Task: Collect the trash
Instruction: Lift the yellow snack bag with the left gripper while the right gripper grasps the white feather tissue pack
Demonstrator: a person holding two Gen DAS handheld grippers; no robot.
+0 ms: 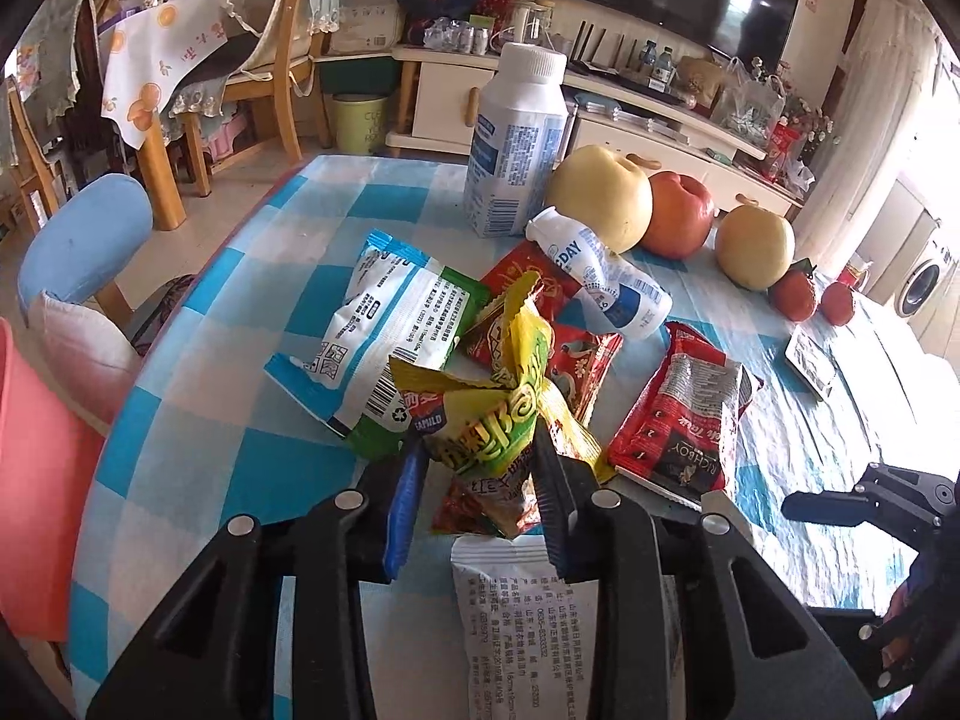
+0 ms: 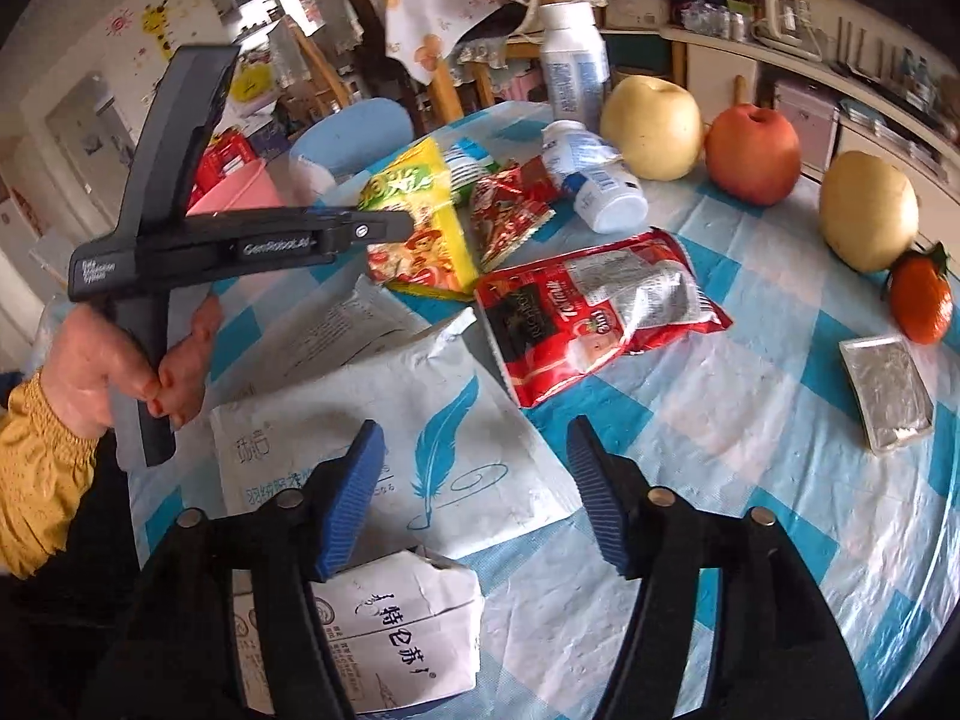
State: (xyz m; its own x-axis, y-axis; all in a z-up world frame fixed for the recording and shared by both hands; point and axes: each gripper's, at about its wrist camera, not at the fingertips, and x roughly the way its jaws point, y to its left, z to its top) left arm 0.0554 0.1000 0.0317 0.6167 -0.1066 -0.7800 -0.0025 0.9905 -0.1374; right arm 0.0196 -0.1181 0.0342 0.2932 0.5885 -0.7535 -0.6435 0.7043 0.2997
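My left gripper (image 1: 480, 450) is shut on a yellow-green snack wrapper (image 1: 510, 408), holding it crumpled just above the checked table; the same wrapper shows in the right wrist view (image 2: 420, 204) at the left gripper's tip. Around it lie a white-green wrapper (image 1: 384, 330), red wrappers (image 1: 576, 360), a red Richboy packet (image 1: 684, 414), (image 2: 600, 306) and a small toppled bottle (image 1: 606, 276). My right gripper (image 2: 474, 480) is open and empty above a white feather-print bag (image 2: 390, 420), with a crushed white carton (image 2: 402, 630) under it.
Two yellow pears (image 1: 600, 198), a red apple (image 1: 681, 213), two small red fruits (image 1: 795, 294) and a tall white bottle (image 1: 516, 138) stand at the table's far side. A silver packet (image 2: 888, 390) lies right. A blue chair (image 1: 84, 240) and pink bin (image 1: 42, 480) are left.
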